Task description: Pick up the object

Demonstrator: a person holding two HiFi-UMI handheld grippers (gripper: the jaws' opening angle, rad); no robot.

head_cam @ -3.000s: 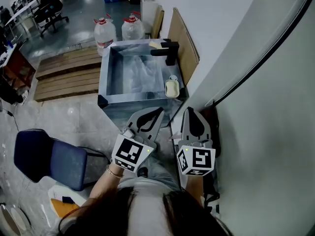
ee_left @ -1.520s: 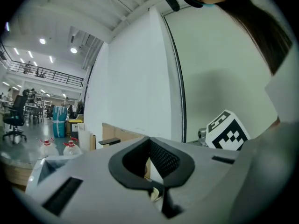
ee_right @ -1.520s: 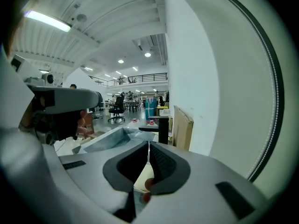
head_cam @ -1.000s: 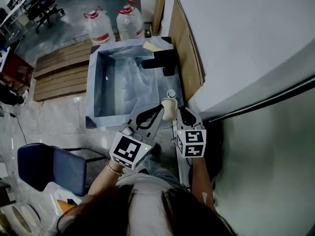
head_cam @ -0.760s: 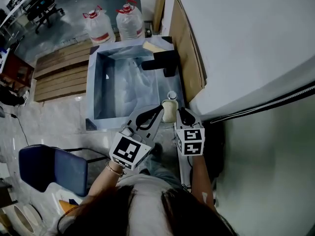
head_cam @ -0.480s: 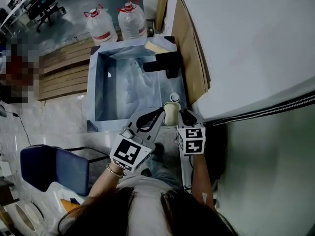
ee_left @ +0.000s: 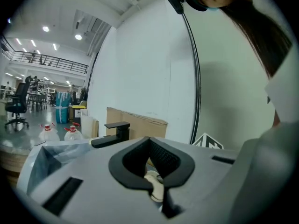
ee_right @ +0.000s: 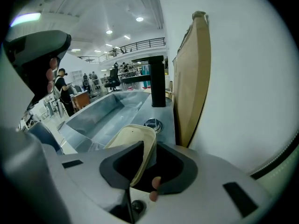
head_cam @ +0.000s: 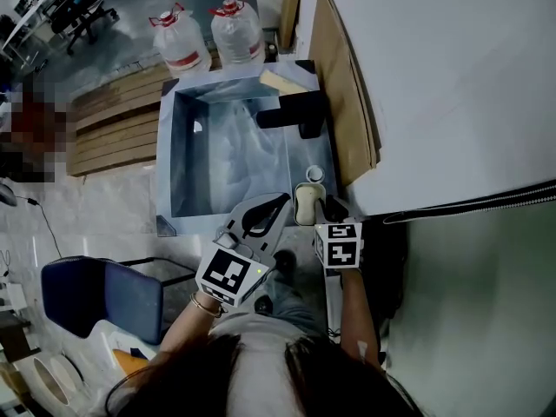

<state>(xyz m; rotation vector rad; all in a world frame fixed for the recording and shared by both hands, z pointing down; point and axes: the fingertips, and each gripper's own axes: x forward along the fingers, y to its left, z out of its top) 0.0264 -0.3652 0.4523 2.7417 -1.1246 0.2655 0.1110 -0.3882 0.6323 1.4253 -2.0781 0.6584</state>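
Note:
A cream dish [head_cam: 304, 201] sits on the near right rim of a steel sink [head_cam: 165, 146]. My right gripper [head_cam: 323, 207] is at the dish's right edge. In the right gripper view the dish's wall [ee_right: 126, 143] stands between the two fingertips, and the right gripper [ee_right: 147, 146] is shut on it. My left gripper [head_cam: 282, 200] hovers just left of the dish with its tips together and nothing held. In the left gripper view the left gripper [ee_left: 149, 139] frames part of the dish [ee_left: 154, 186] through its hollow.
A black faucet [head_cam: 295, 111] stands on the sink's right rim, with a round metal fitting [head_cam: 314, 174] between it and the dish. A cardboard sheet [head_cam: 343, 85] leans on the white wall. Two water bottles [head_cam: 178, 46] stand behind the sink; a blue chair [head_cam: 95, 294] is at left.
Both grippers have come closer to the sink. The right gripper has moved forward to the cream dish and closed on its edge. The left gripper stays shut beside it.

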